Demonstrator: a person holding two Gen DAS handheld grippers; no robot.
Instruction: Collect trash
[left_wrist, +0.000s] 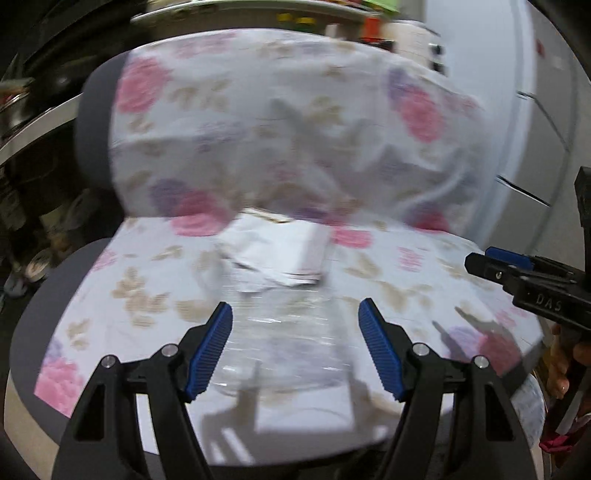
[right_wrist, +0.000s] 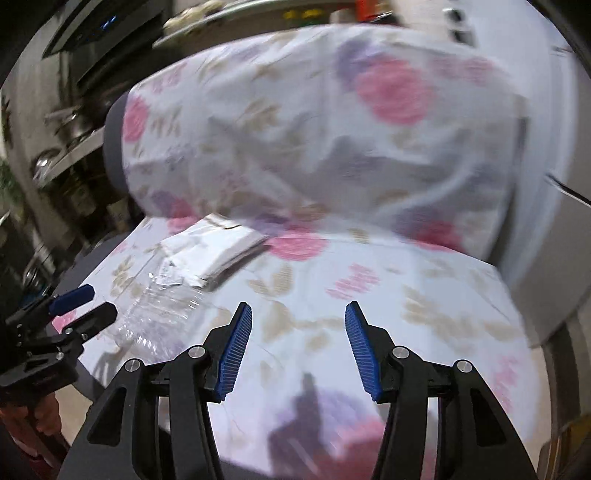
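Approach to trash on a floral-covered chair seat (left_wrist: 424, 266).

My left gripper (left_wrist: 295, 332) stands wide open and empty, the clear plastic bottle (left_wrist: 288, 343) lying between its jaws, unpinched; crumpled white paper (left_wrist: 280, 254) lies at 12 o'clock beyond. My right gripper (right_wrist: 298, 334), half open, holds nothing. I should close across the bottle gently. Open seat lies at 3 o'clock; the backrest (left_wrist: 295, 122) blocks 12.

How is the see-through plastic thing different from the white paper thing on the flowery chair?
The clear plastic piece is see-through, so the flowers show through it; the white paper packet hides them. The plastic lies nearer the seat's front edge, the paper back by the backrest. The plastic looks bigger. Both lie crumpled on the flowery seat cover, touching each other.
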